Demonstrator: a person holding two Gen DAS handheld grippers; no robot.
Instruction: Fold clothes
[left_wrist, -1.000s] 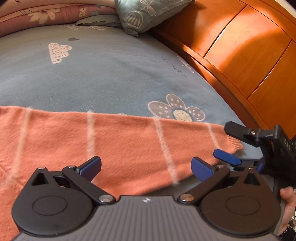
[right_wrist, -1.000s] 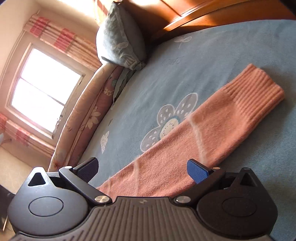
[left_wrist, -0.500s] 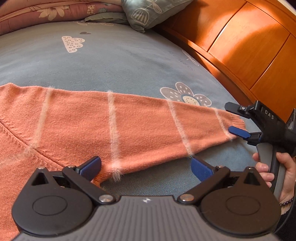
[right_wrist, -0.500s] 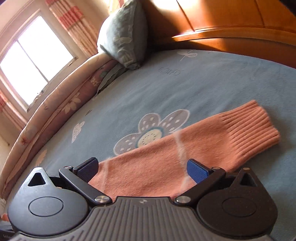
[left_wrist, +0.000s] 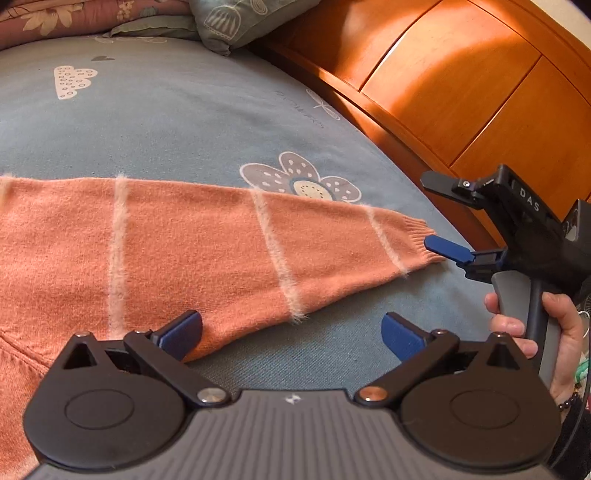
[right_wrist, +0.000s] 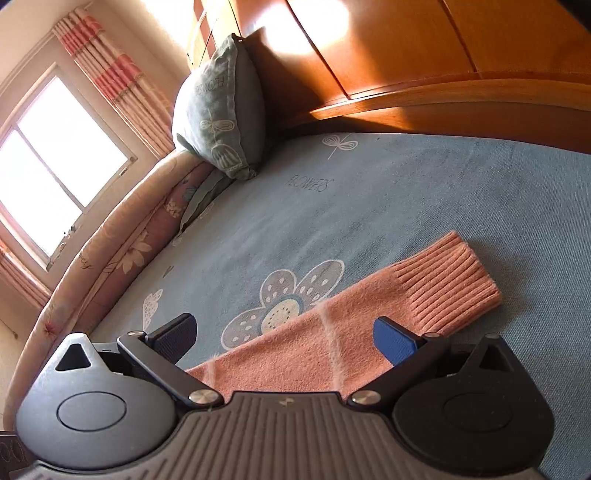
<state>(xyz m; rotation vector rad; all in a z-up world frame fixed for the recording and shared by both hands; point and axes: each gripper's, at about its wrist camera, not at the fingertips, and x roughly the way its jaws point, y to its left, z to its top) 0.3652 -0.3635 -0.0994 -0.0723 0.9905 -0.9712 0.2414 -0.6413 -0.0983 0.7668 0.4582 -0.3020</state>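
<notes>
Since a moment ago we have drawn the right gripper (left_wrist: 439, 218) closer to the cuff (left_wrist: 421, 240). Our left gripper (left_wrist: 291, 332) hangs spread over the orange sweater (left_wrist: 166, 240) on the bedsheet (left_wrist: 184, 129); rightward, the right gripper gapes too.

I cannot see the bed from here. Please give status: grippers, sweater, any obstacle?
Left gripper open, empty. Right gripper open, empty, at the sleeve cuff. Orange sweater flat on bed, sleeve out, unfolded. Nothing in the way.
</notes>
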